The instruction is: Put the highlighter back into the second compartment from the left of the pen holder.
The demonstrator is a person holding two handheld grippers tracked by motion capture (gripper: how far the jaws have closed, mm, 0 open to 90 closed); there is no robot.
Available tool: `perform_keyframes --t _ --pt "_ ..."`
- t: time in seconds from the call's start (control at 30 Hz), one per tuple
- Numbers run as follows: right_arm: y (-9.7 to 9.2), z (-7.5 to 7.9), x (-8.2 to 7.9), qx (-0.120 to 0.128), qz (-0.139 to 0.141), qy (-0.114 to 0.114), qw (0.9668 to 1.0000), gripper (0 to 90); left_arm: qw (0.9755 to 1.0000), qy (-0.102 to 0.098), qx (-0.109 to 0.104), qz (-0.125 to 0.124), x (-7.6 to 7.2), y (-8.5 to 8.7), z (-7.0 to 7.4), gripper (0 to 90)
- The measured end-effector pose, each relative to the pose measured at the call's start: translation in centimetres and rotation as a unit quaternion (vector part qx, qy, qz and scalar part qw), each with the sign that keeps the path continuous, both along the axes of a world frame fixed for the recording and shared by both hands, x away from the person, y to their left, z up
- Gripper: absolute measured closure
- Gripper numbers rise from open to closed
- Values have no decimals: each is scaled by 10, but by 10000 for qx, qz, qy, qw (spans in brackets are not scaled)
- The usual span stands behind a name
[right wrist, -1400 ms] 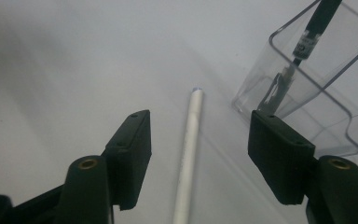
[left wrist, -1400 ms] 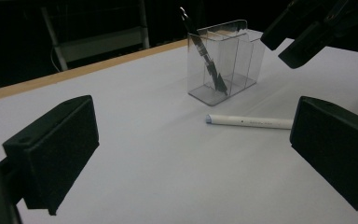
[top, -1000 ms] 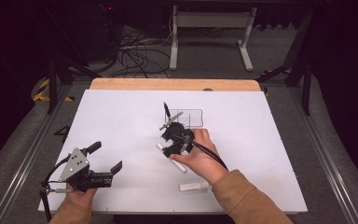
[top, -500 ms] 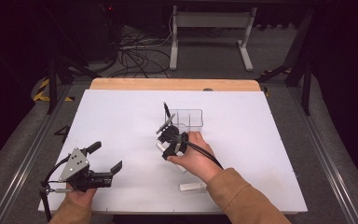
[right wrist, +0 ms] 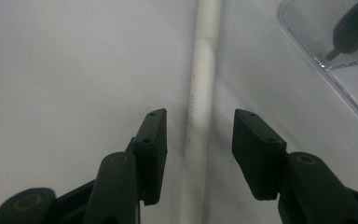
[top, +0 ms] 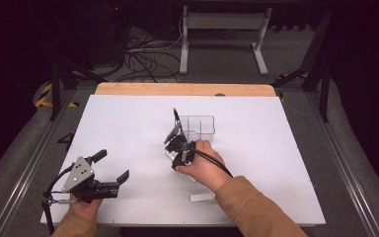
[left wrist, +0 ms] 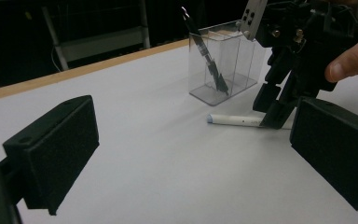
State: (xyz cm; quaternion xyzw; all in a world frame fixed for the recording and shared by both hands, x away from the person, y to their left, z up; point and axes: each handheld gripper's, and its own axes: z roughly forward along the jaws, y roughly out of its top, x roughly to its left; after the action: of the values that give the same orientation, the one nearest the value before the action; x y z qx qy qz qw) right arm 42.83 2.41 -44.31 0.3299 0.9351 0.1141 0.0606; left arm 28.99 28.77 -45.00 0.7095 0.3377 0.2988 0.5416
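A white pen [right wrist: 201, 79] lies on the white table [top: 276, 148], just in front of a clear plastic holder [top: 200, 126] that has a black pen [top: 176, 118] leaning in it. My right gripper [right wrist: 199, 149] points down over the white pen. Its jaws have just been closing and straddle the barrel with a gap on each side, so it is open and not gripping. In the left gripper view the right gripper [left wrist: 272, 114] touches down at the white pen [left wrist: 235, 120] beside the holder [left wrist: 223, 65]. My left gripper [top: 111, 167] rests at the near left, open and empty.
A short white object [top: 202, 198] lies near the table's front edge, beside the right sleeve. A wooden strip [top: 187, 89] borders the far edge. Behind the table are cables and a metal stand on the floor.
The right gripper has sunk toward the table over the white pen and its jaws have narrowed around it. The left gripper has stayed where it was.
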Motion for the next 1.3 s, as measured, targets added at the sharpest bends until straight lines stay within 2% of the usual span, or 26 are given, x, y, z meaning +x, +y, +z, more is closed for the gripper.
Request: perform_keyframes --t 0.2,0.37,0.43,0.57,0.77,1.3 --pt "1 -1 1 -97 -14 -4 10000 638 10000 0 10 3 0 0 0 20" --pt "3 -2 2 -96 -140 175 9997 697 10000 -9 8 -3 0 0 0 20" --pt "4 -4 2 -137 -138 137 9997 712 10000 -3 -15 6 0 -1 0 20" --pt "5 -7 2 -211 -321 193 9991 759 10000 -2 -13 8 0 0 0 20" --pt "7 -8 -1 -286 -311 32 9991 785 10000 3 2 1 0 0 0 20" --pt "7 -8 0 -274 -244 31 9993 788 10000 -16 9 -7 0 -1 0 20"
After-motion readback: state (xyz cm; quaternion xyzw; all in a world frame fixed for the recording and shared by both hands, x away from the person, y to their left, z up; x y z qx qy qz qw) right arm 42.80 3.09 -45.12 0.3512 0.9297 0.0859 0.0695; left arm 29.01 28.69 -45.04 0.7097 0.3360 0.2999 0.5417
